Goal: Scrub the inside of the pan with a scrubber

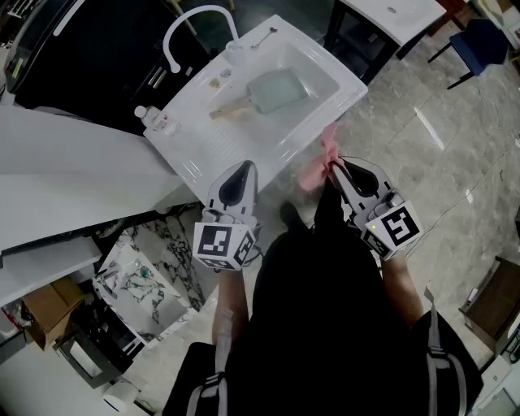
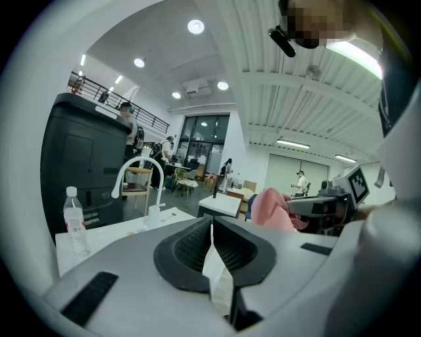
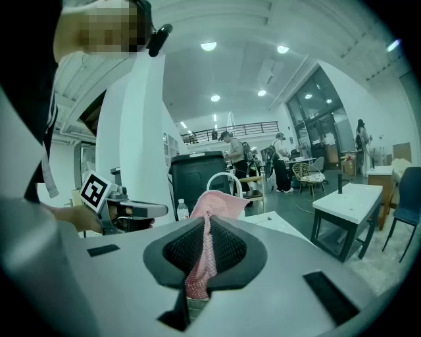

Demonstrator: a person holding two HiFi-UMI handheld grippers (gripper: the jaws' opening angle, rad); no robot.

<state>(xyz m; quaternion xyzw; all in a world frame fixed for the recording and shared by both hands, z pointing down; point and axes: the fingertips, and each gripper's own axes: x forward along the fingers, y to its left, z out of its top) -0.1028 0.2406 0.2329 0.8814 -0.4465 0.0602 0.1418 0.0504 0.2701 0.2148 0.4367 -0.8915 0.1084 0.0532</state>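
Observation:
The pan [image 1: 278, 89], pale with a wooden handle, lies in the basin of the white sink [image 1: 195, 154] ahead of me. Both grippers are held short of the sink's near edge, well away from the pan. My right gripper [image 1: 331, 166] [image 3: 207, 227] is shut on a pink mesh scrubber [image 1: 315, 172] [image 3: 214, 203], which sticks out past its tips. My left gripper [image 1: 245, 167] [image 2: 210, 227] is shut, with a thin white strip showing in the seam of its jaws. The left gripper view shows the scrubber [image 2: 270, 210] and the right gripper [image 2: 316, 205] to its right.
A curved white faucet [image 1: 195, 24] [image 2: 135, 171] rises at the sink's back, with a water bottle [image 1: 154, 120] [image 2: 74, 220] on its left corner and a spoon [image 1: 264, 36] on the rim. A white counter [image 1: 65, 171] runs at left. A table [image 1: 390, 12] and blue chair [image 1: 479, 41] stand beyond.

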